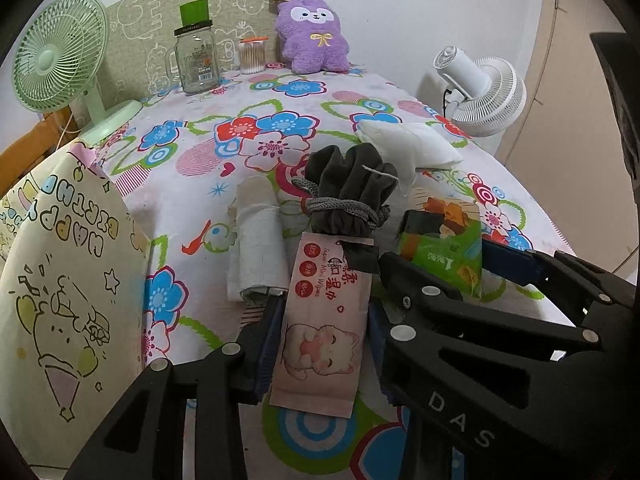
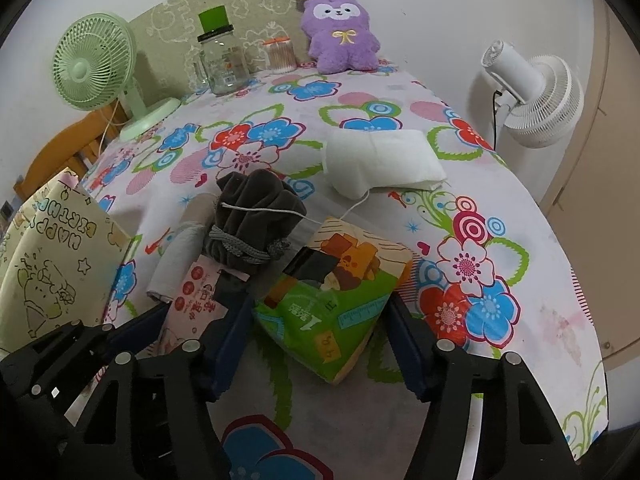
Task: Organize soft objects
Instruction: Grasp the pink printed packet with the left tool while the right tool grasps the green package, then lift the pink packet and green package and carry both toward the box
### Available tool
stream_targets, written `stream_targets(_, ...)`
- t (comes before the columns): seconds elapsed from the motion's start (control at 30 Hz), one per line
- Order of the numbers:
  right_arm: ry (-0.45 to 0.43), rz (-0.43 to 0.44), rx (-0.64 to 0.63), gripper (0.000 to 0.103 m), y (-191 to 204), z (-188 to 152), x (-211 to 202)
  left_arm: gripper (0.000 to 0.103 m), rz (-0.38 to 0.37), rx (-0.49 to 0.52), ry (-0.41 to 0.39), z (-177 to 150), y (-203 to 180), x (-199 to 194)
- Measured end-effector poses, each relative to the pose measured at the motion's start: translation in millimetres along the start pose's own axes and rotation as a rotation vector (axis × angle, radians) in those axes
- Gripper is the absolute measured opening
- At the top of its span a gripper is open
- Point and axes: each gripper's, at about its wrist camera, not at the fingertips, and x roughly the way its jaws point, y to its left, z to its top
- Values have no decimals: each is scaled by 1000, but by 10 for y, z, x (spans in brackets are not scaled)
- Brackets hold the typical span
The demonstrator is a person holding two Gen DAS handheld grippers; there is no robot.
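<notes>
My left gripper [image 1: 324, 316] is shut on a pink wet-wipes pack [image 1: 320, 320], which also shows in the right wrist view [image 2: 192, 300]. My right gripper [image 2: 320, 316] has its jaws around a green tissue pack [image 2: 340, 300], also seen in the left wrist view [image 1: 448, 240]. A dark grey drawstring pouch [image 1: 348, 192] lies just beyond both packs [image 2: 256, 212]. A rolled white cloth [image 1: 260, 248] lies to its left. A white padded pouch [image 2: 380, 164] lies further back. A purple plush toy [image 2: 340, 32] sits at the far edge.
A flowered cloth covers the table [image 2: 480, 240]. A "Happy Birthday" bag [image 1: 68, 300] stands at the left. A green fan [image 1: 60, 68], a glass jar [image 1: 196, 60] and a cotton-swab tub [image 1: 252, 56] stand at the back. A white fan [image 2: 532, 92] stands off the right edge.
</notes>
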Motion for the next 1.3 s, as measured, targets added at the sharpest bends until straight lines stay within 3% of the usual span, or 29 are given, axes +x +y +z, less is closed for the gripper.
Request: stream_targets(1.3,-195,-10,10,63,165,187,-1038,41,26,25,-203,223,-146,-954)
